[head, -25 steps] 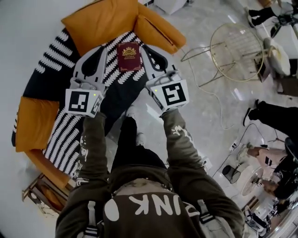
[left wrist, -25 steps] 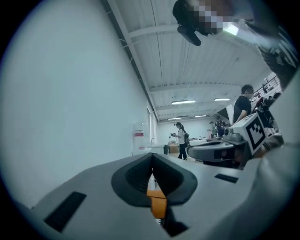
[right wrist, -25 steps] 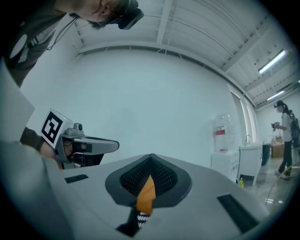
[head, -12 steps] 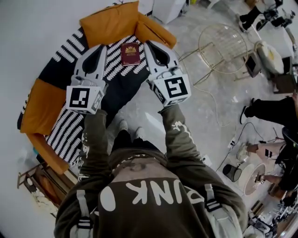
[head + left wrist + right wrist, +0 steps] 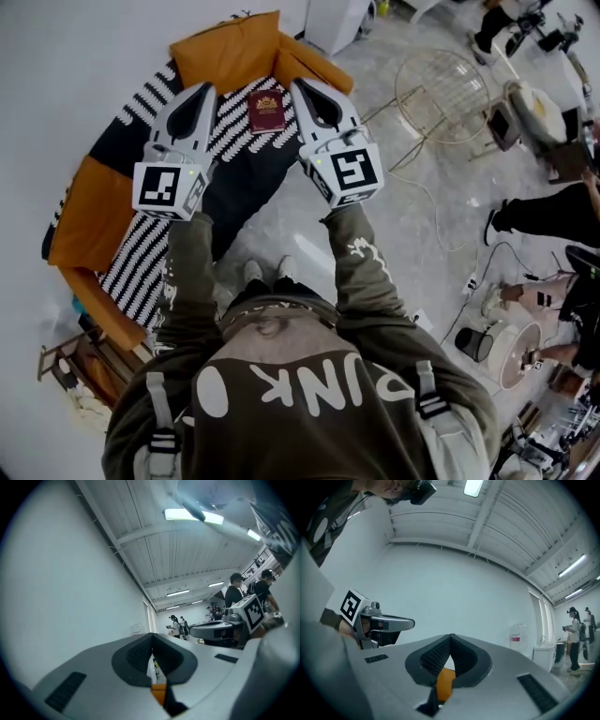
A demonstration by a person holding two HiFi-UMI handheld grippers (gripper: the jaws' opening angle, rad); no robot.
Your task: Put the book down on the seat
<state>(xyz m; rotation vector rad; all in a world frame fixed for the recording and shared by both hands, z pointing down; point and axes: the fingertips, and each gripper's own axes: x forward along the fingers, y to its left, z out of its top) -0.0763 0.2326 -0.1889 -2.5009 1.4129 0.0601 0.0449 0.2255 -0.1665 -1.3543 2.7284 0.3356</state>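
Note:
A dark red book (image 5: 267, 112) with a gold crest lies flat on the black-and-white striped seat (image 5: 141, 248), just in front of the orange back cushions (image 5: 230, 52). My left gripper (image 5: 203, 91) hangs in the air to the book's left, shut and empty. To the book's right, my right gripper (image 5: 299, 86) is also shut with nothing in it. Neither touches the book. In the left gripper view the closed left gripper (image 5: 152, 638) points at wall and ceiling. The right gripper view shows the same for the right gripper (image 5: 451, 639). Neither gripper view shows the book.
A gold wire-frame stand (image 5: 441, 94) is on the marble floor to the right, with a cable (image 5: 441, 220) trailing from it. People (image 5: 548, 220) and gear fill the right side. An orange side cushion (image 5: 80, 216) and a wooden crate (image 5: 70, 375) lie at left.
Both grippers have risen and drawn back from the seat, so the book looks smaller and farther away. The book stays lying on the seat; both grippers remain shut.

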